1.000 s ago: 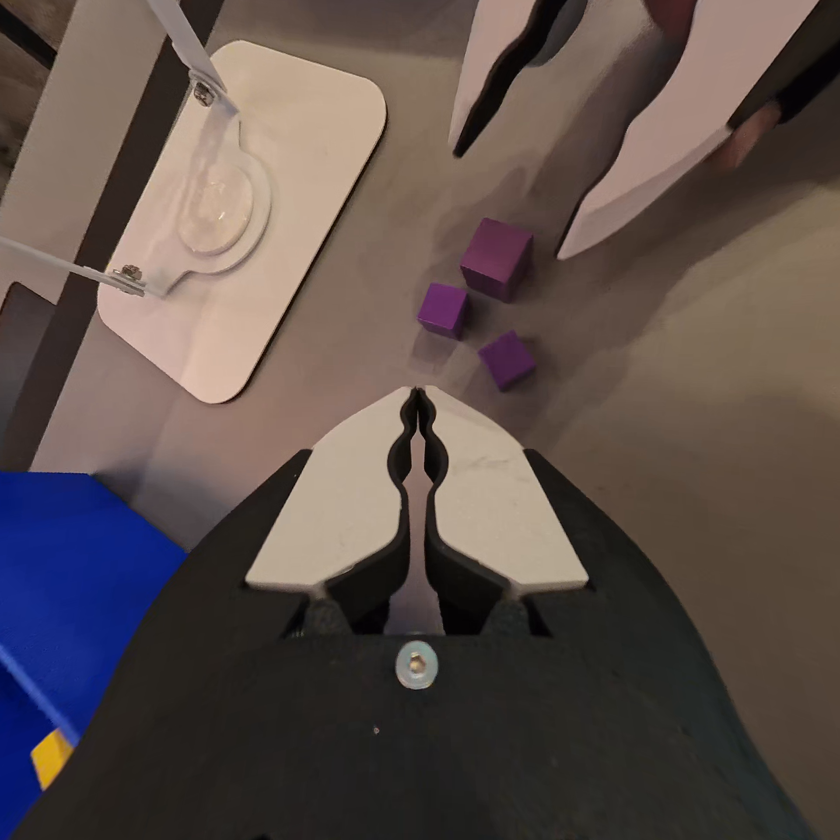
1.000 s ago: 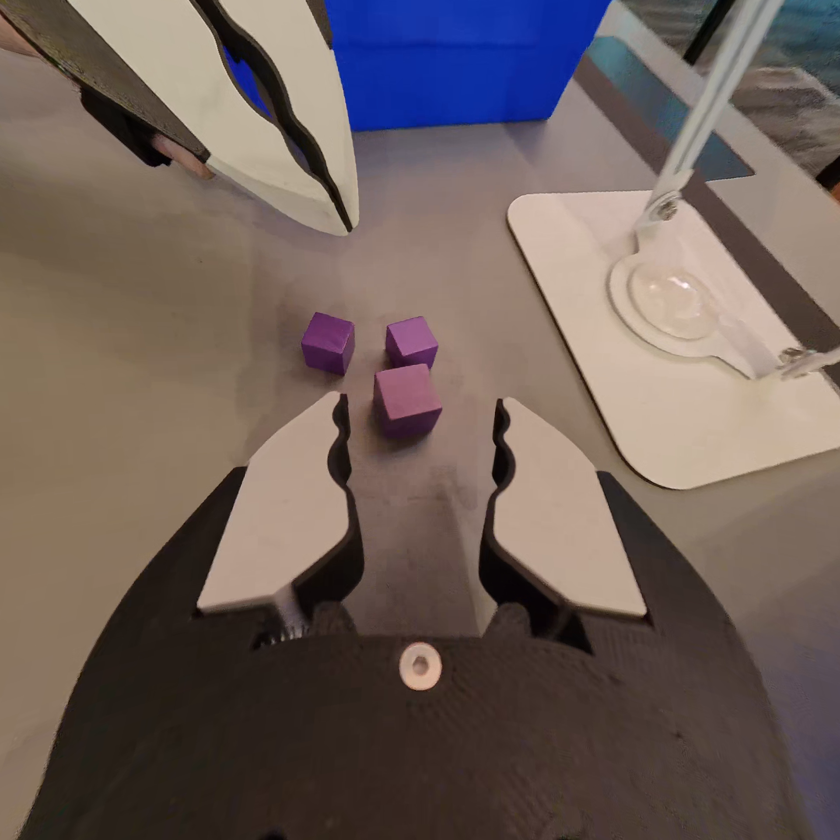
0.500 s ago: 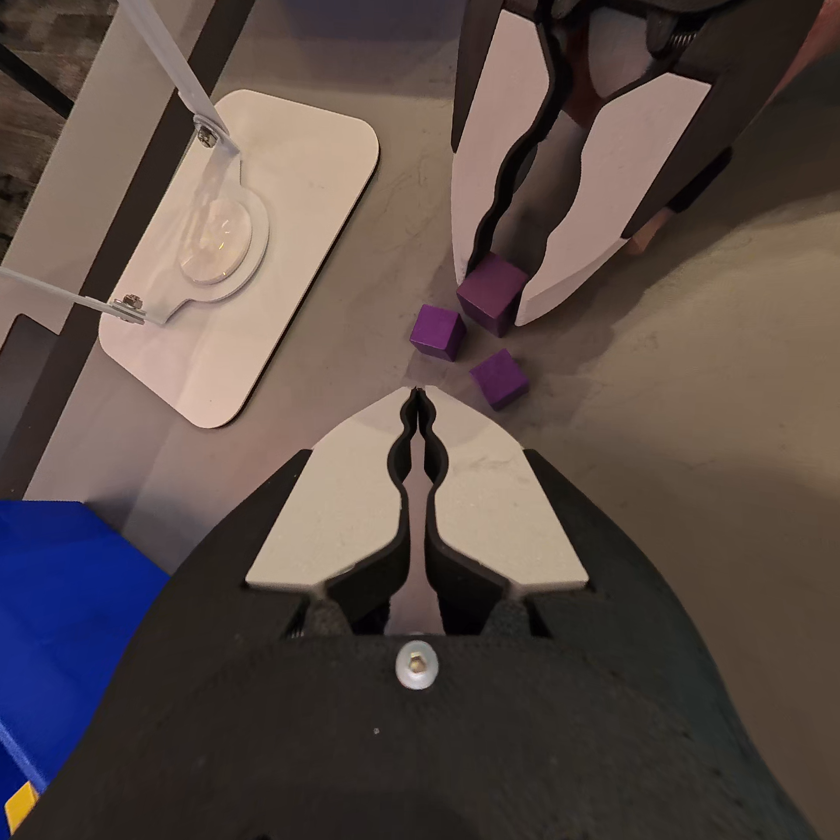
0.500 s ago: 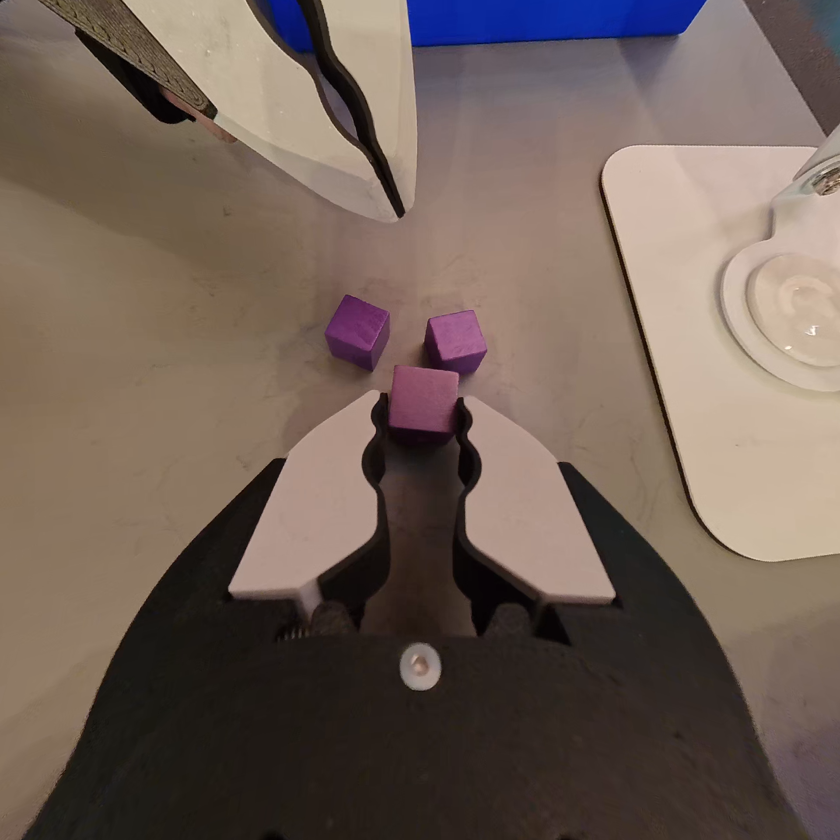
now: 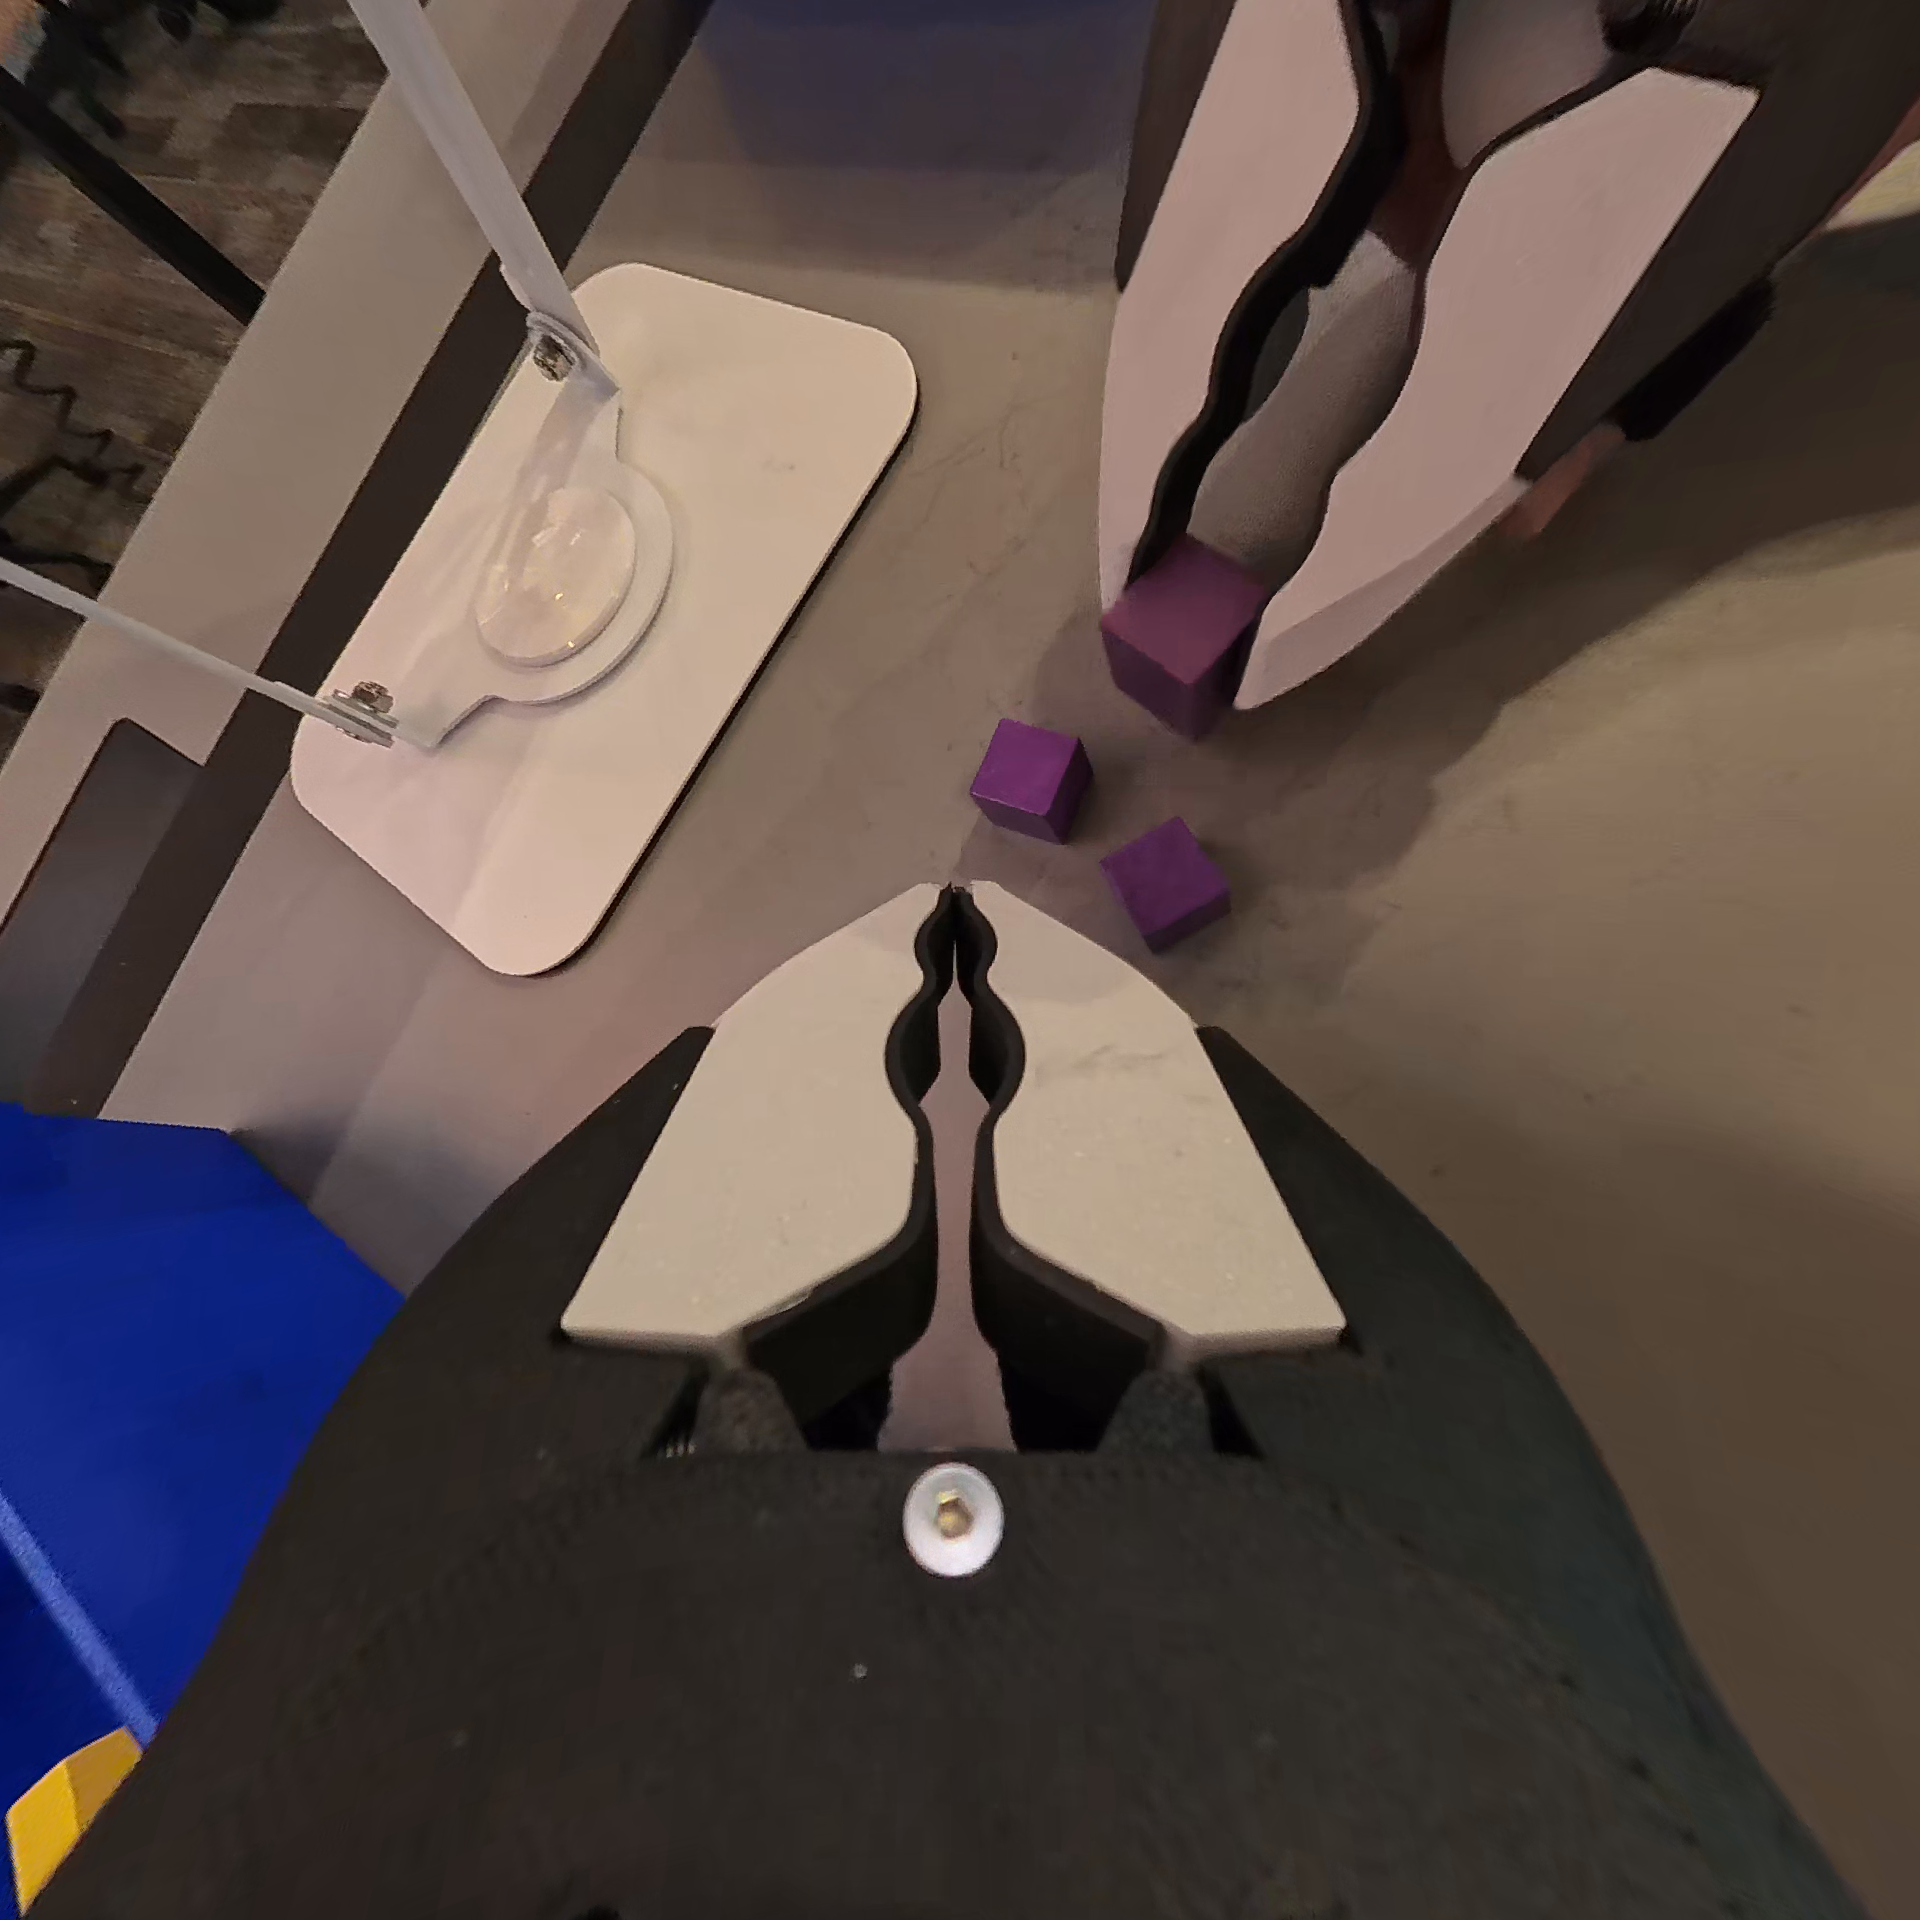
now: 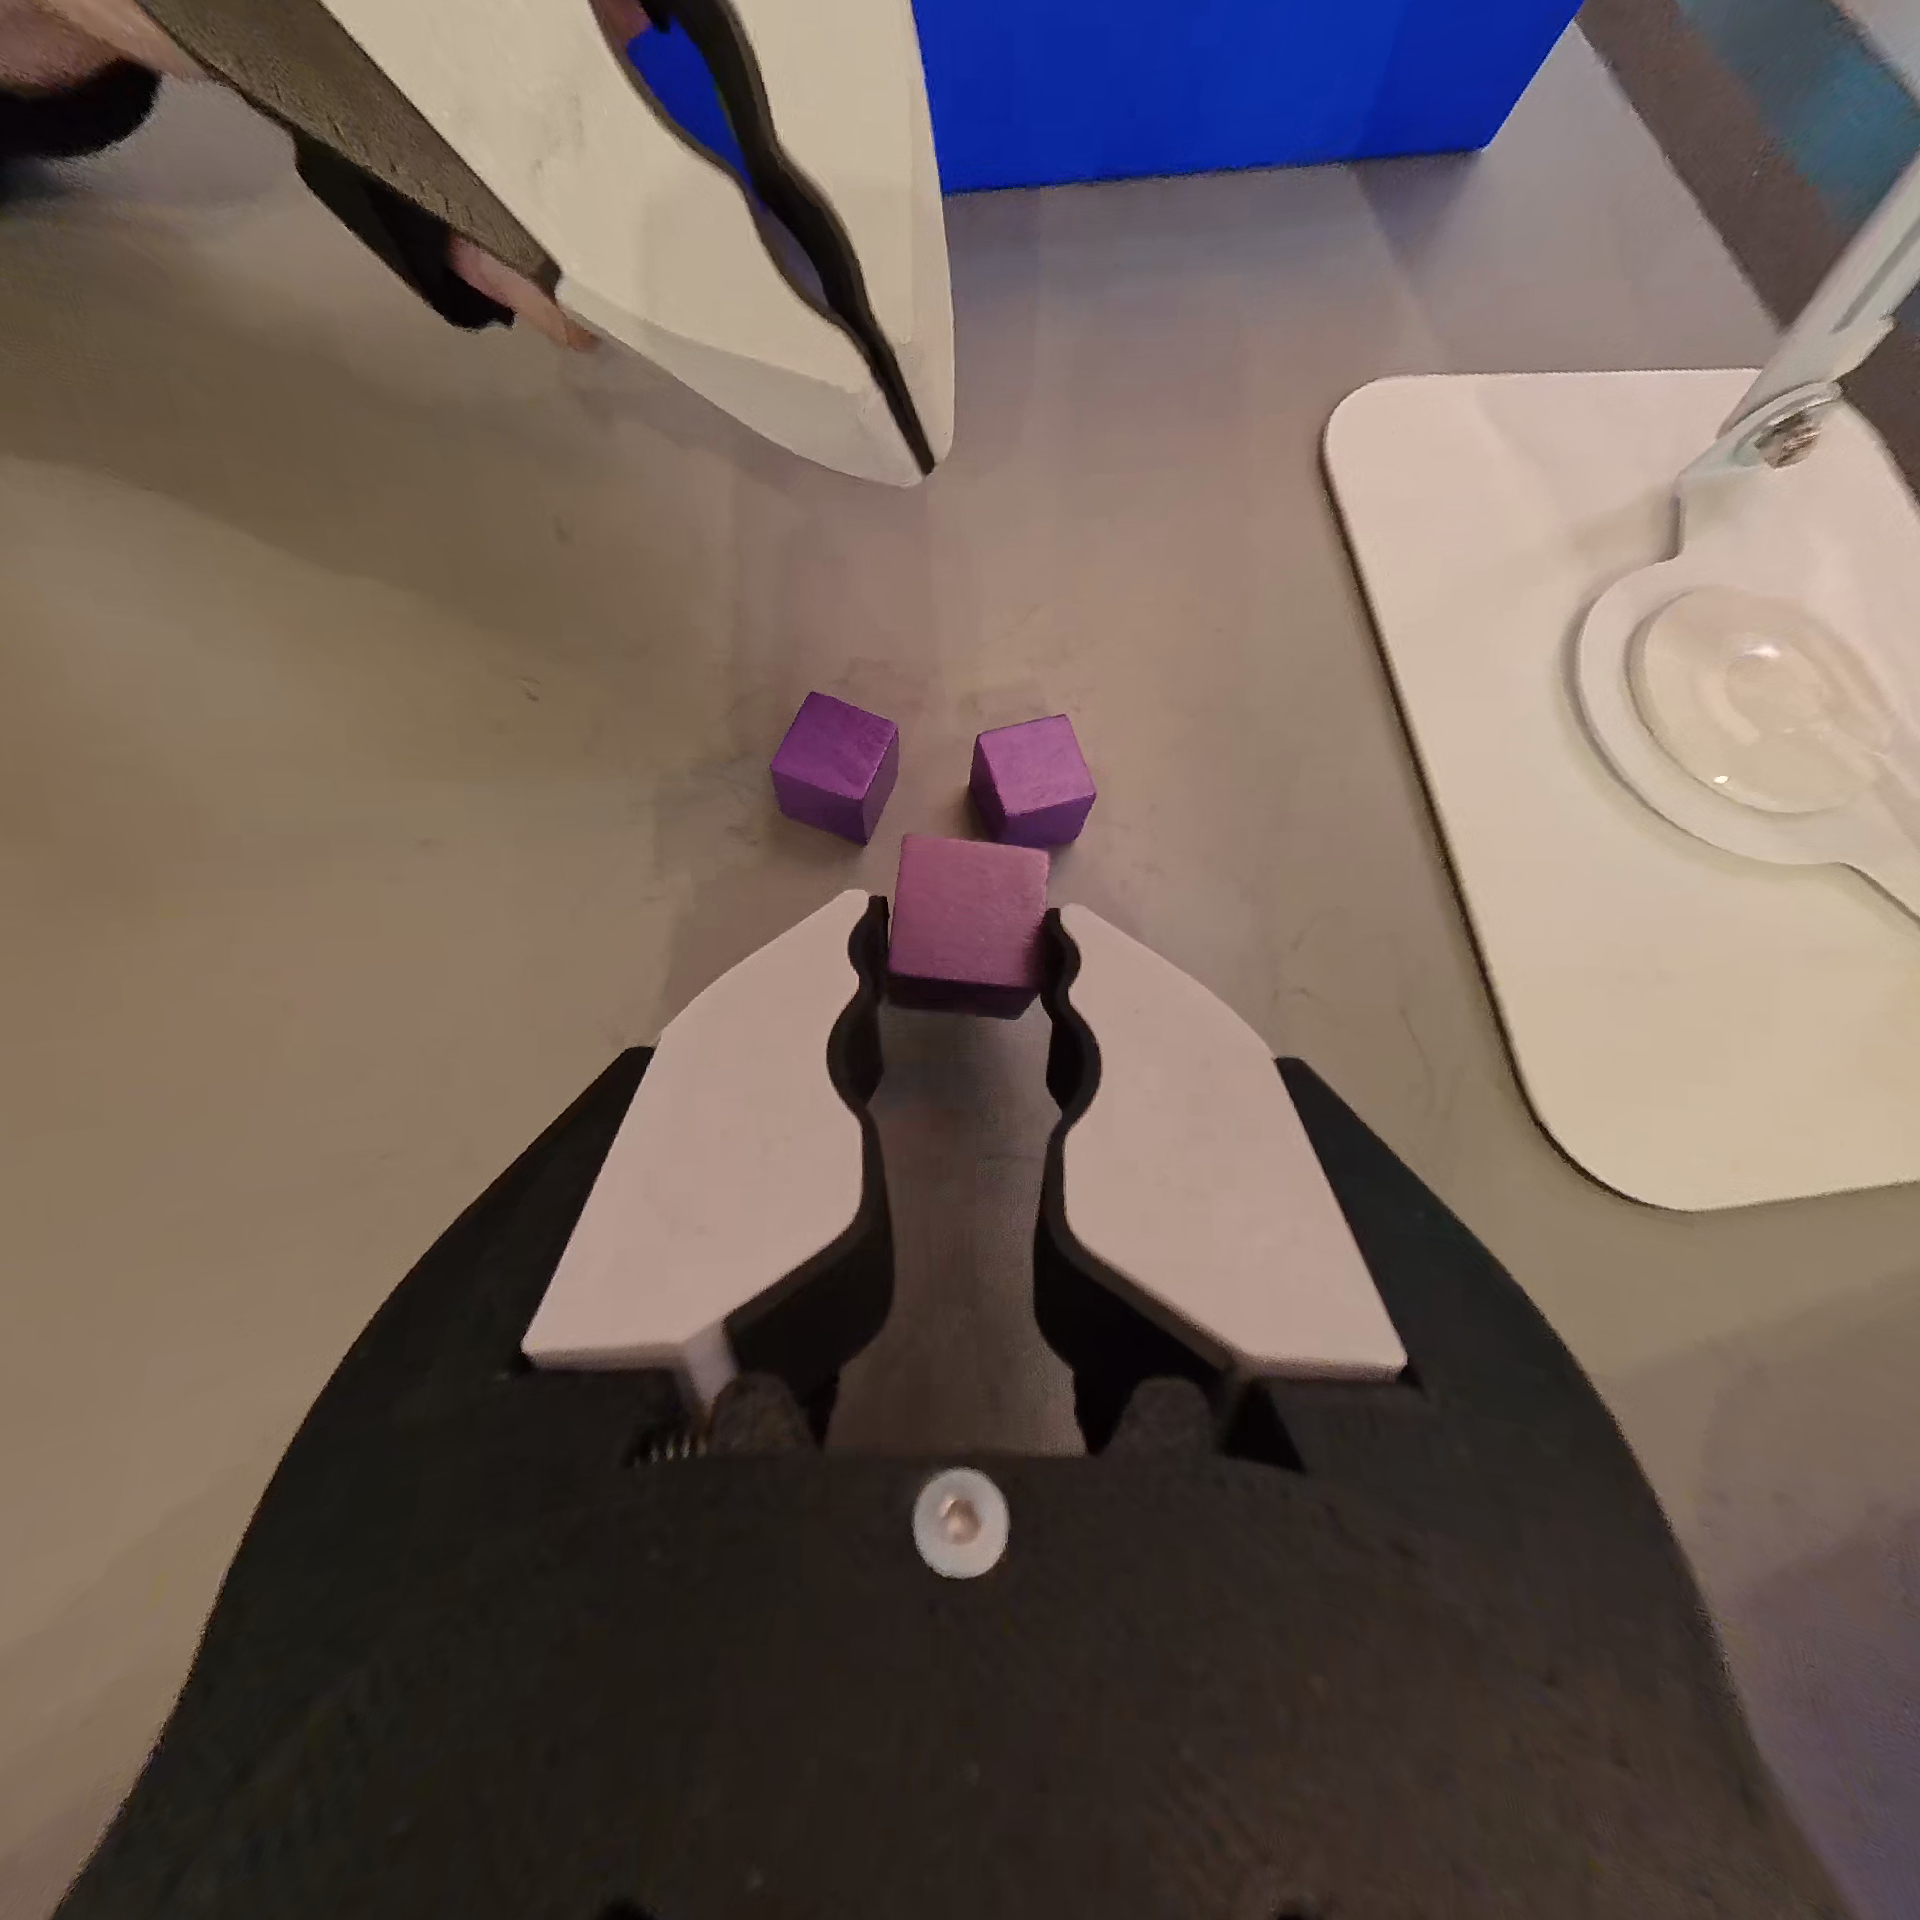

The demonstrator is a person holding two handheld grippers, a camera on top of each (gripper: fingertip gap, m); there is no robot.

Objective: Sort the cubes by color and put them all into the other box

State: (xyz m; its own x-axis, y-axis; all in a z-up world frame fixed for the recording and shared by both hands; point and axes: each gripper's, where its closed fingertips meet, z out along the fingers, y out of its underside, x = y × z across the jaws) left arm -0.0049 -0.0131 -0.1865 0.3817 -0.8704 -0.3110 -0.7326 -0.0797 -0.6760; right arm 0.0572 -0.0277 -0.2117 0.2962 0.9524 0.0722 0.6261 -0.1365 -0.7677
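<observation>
purple cubes [image 6: 834, 767] on grey tabletop [image 6: 312, 831]

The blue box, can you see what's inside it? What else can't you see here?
- Blue box inside: left wrist view, cut off by the picture edge and the left gripper body; only a yellow bit shows.
- Blue box top: right wrist view, cut off by the upper edge.
- Held purple cube underside: right gripper hides it; lifted or resting, unclear.
</observation>
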